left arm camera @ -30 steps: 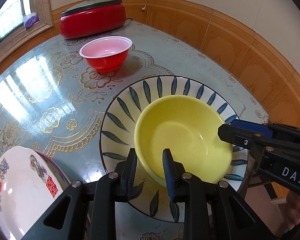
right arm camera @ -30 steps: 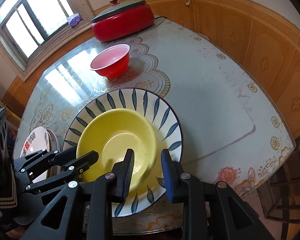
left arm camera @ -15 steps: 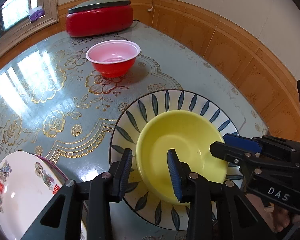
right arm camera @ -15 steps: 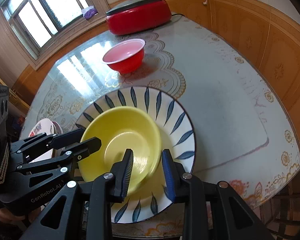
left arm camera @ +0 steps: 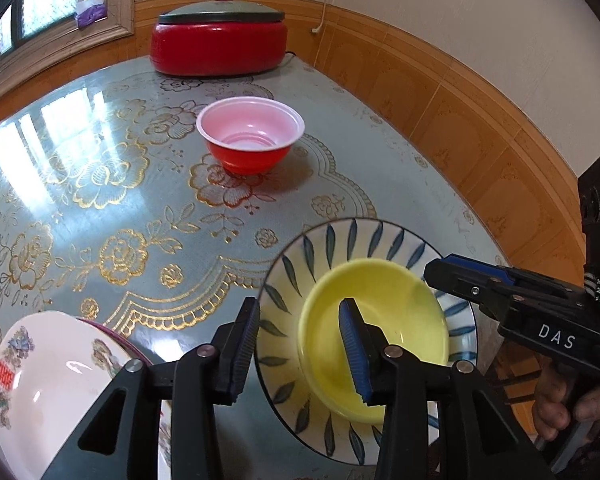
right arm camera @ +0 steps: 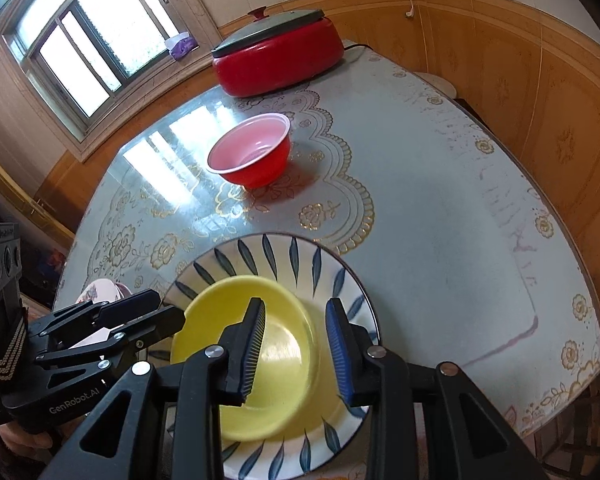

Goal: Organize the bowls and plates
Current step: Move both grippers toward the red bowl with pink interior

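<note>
Left hand-held gripper [left arm camera: 298,344] jaws just opened wider; right hand-held gripper [right arm camera: 296,350] parted.

The right gripper [right arm camera: 296,344] hangs over the yellow bowl [right arm camera: 260,360], its jaws apart and straddling the bowl's right rim. The bowl sits in the leaf-patterned plate [right arm camera: 300,256] at the table's [right arm camera: 440,200] near edge; the red bowl [right arm camera: 256,156] stands mid-table.

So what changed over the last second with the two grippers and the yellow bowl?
The left gripper has just opened, letting go of the yellow bowl's rim, and both grippers drew back. The right gripper straddles the rim with its jaws open. The bowl stays in the leaf-pattern plate; the red bowl is unmoved.
</note>
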Demonstrator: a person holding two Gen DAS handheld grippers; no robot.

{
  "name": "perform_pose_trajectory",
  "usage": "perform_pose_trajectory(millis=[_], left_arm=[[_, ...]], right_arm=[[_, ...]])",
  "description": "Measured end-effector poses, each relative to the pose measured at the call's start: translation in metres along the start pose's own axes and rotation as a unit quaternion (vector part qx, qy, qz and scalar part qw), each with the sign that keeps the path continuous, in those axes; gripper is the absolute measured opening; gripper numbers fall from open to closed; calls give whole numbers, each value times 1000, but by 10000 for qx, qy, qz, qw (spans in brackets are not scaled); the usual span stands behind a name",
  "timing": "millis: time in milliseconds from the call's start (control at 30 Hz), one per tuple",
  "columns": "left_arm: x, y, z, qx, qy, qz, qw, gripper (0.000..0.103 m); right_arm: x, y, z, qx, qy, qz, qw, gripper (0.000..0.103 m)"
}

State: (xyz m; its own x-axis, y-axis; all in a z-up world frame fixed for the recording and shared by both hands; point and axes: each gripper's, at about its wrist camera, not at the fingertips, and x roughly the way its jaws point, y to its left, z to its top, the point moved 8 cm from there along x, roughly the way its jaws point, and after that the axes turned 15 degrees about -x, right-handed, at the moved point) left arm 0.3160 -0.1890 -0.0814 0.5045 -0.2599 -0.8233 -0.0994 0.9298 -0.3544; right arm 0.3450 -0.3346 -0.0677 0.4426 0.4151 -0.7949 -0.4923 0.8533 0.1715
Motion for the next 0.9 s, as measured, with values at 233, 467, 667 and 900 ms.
perform_pose_trajectory(millis=[233,467,667,900], left_arm=[[6,11,38,-320,-118,87,9994,49],[31,29,73,-842,107,91,9963,49],[45,45,94,-1223,188,68,9923,49],[55,58,113,-1538,147,21,9880,49]], right_arm=[[21,-9,21,257,196,71,9995,31],[42,-18,59,643,180,370,9971,31],[66,-20,92,941,194,526,9940,31],[97,-23,119,1239,269,579,9902,31]])
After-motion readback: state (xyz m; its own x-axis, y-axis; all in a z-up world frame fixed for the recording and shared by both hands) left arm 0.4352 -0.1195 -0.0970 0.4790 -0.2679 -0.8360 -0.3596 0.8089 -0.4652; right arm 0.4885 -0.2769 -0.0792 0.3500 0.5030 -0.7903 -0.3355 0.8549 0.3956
